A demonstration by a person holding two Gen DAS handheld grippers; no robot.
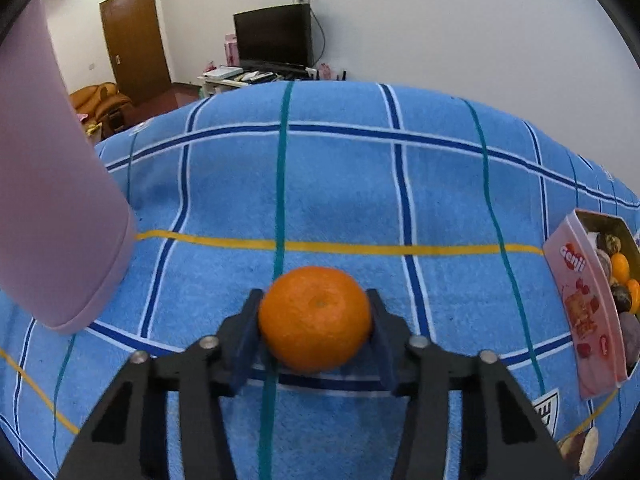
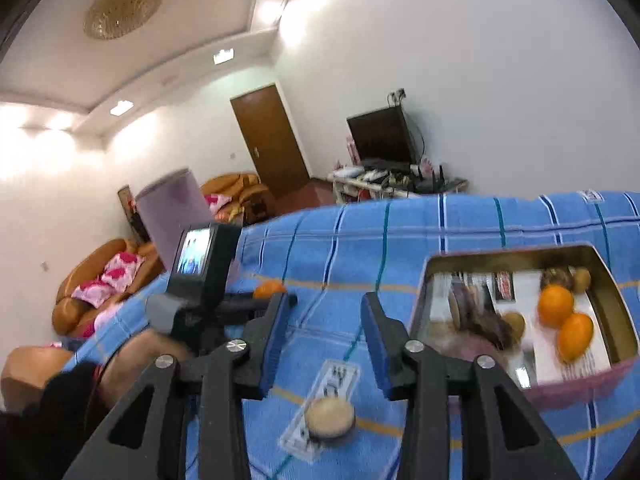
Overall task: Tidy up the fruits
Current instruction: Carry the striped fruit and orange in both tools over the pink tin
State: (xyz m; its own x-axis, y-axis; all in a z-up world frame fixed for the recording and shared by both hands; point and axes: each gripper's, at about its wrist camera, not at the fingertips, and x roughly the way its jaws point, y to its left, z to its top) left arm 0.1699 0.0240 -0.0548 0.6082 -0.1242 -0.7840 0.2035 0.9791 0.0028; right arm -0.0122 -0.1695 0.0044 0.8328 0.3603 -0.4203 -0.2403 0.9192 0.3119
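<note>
Item: one orange (image 1: 315, 318), round and firm-looking, resting on the blue checked cloth (image 1: 340, 184) and sitting between the dark pads of the left gripper (image 1: 316, 330), whose jaws appear closed against its two flanks. Destination: pink tin box (image 2: 576, 382), open-topped, to the right on the same cloth, already holding two oranges (image 2: 564, 320) and several brown and dark fruits. Right gripper (image 2: 324, 344): jaws apart, nothing between them, held above the cloth beside the box; a small round pale item on a clear wrapper (image 2: 330, 416) lies below it. Also present: a tall mauve cylinder (image 1: 52, 184) to the left. Handling note, as judgement: the grip looks to sit across the widest part, which suits a round fruit; lift straight, keep pressure light so the peel is not bruised, carry across to the box and lower into a bare spot rather than onto the fruit already inside.
</note>
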